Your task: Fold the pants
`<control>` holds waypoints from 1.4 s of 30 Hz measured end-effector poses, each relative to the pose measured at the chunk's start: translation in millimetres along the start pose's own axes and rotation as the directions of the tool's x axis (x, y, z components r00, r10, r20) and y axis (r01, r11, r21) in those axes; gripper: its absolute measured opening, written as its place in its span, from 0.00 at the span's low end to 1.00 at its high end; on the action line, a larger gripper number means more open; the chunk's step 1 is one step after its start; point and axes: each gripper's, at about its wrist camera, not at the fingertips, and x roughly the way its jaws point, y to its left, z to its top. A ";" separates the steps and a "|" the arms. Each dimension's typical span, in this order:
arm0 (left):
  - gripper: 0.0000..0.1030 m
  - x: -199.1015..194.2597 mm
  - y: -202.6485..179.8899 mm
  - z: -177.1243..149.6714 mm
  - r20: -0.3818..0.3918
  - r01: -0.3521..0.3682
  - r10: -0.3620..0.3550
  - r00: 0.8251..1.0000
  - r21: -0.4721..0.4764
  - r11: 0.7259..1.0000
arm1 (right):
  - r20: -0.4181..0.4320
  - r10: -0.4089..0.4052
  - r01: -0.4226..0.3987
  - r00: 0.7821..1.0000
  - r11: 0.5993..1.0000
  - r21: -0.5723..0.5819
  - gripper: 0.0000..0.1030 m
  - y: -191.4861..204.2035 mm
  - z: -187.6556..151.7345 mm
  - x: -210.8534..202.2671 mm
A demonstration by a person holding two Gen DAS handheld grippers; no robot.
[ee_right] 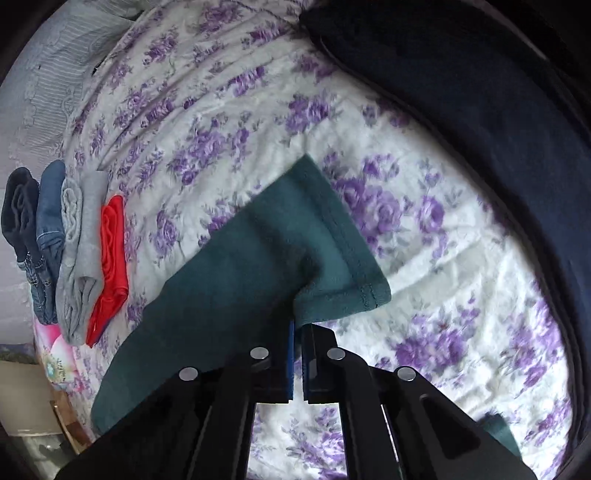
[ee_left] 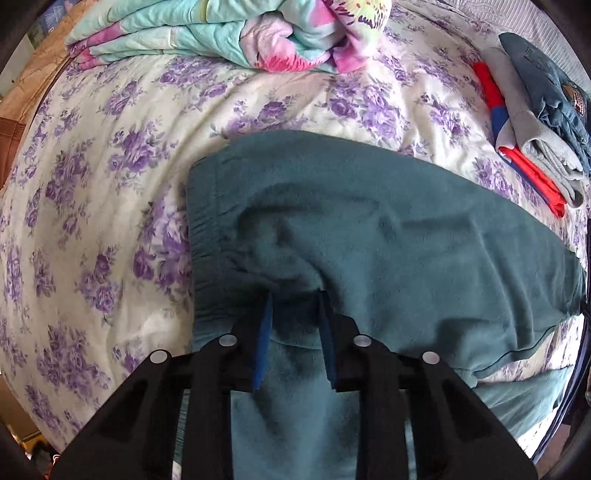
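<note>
One pair of teal fleece pants (ee_left: 369, 229) fills the left wrist view, spread flat on a bed (ee_left: 110, 229) with a purple-flowered cover. The left gripper (ee_left: 295, 314) points steeply down at the cloth near the elastic waistband, which runs along the left side of the jaws. Its jaws stand partly apart with a bunched fold of fleece rising between the blue pads; whether the pads press on that fold I cannot tell for sure, though the cloth looks pinched up there. Ahead of the jaws and to the right lies one stack of folded clothes (ee_left: 532, 122): red, grey and denim layers are countable. Farther ahead lies one rumpled pastel quilt (ee_left: 229, 33).

In the right wrist view, the right gripper (ee_right: 297, 332) has its jaws closed on the hem end of a pant leg (ee_right: 332, 258), the stitched cuff draping just ahead and to the right of the tips. The rest of the leg trails back to the left of the jaws. The same stack of clothes appears far left, showing four pieces edge-on: dark, denim, grey and red. One dark blue cloth (ee_right: 480, 110) lies across the bed ahead and to the right.

Judging by the look, the fleece is soft, light and limp, not slippery; it will sag between two holds and bunch easily. Waistband edge and cuff hem are the firmest places to grip, since the seams there give the pads something thicker to bite.
</note>
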 end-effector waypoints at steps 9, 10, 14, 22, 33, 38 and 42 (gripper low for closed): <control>0.20 -0.6 15.1 -0.5 0.006 0.047 -0.047 0.999 -0.034 0.998 | -0.009 -0.098 0.098 0.995 0.995 -0.003 0.06 -19.2 10.6 24.2; 0.20 -1.6 15.1 -1.1 0.002 0.046 -0.046 0.999 -0.027 0.999 | -0.022 -0.121 0.119 0.992 0.992 -0.051 0.09 -12.6 12.3 24.4; 0.24 -20.6 17.6 4.5 -0.022 0.053 -0.054 0.998 -0.013 0.998 | -0.076 -0.131 0.124 0.988 0.988 -0.092 0.58 0.1 11.7 3.9; 0.67 -99.6 36.8 22.4 0.137 -0.020 0.004 0.991 0.123 0.992 | -0.045 -0.012 0.001 0.999 0.973 -0.233 0.66 13.1 -52.6 -75.5; 0.67 -28.5 0.7 77.7 -0.050 0.018 0.003 0.999 0.401 0.916 | -0.082 -0.019 -0.006 0.996 0.956 -0.292 0.66 21.4 -97.3 -101.3; 0.61 9.3 -2.6 90.9 -0.126 0.057 -0.004 0.992 0.425 0.904 | -0.082 -0.043 0.009 0.996 0.925 -0.379 0.66 60.0 -102.1 -90.1; 0.14 8.4 -0.8 93.3 -0.111 0.140 -0.102 0.989 0.416 0.898 | -0.128 -0.058 -0.017 0.990 0.857 -0.515 0.66 118.5 -112.8 -68.0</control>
